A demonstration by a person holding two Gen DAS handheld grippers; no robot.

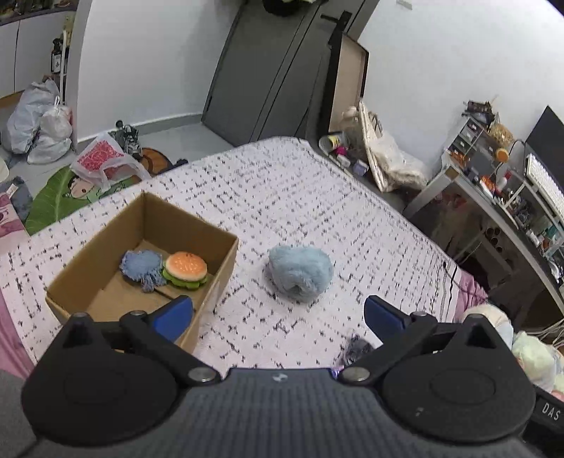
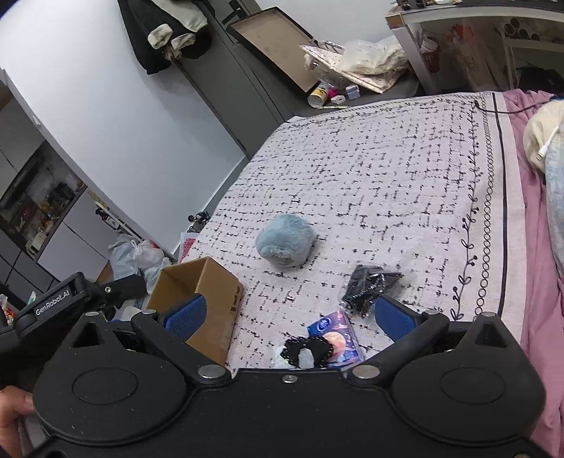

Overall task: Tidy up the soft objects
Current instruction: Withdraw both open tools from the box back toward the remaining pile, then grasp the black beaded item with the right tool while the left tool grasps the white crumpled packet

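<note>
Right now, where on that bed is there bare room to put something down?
Bare blanket lies beyond the blue fluff ball, up to the far edge. The near side is crowded: the box left, black packet and card right.

A lived-in bedroom in a home.

A bed [image 1: 282, 197] under a white blanket with black dashes fills the centre, with a pink sheet [image 2: 539, 282] along its edge and a pillow [image 2: 543, 141] at 3 o'clock in the right wrist view. In the left wrist view, a cluttered desk [image 1: 493, 197] with a keyboard [image 1: 544, 183] and monitor [image 1: 546, 134] stands at 3 o'clock, tied plastic bags [image 1: 38, 130] sit on the floor at 10 o'clock, and a cartoon rug [image 1: 60, 197] lies at 9 o'clock. Dark clothes [image 2: 169, 31] hang on the wall at 11 o'clock in the right wrist view.
</note>
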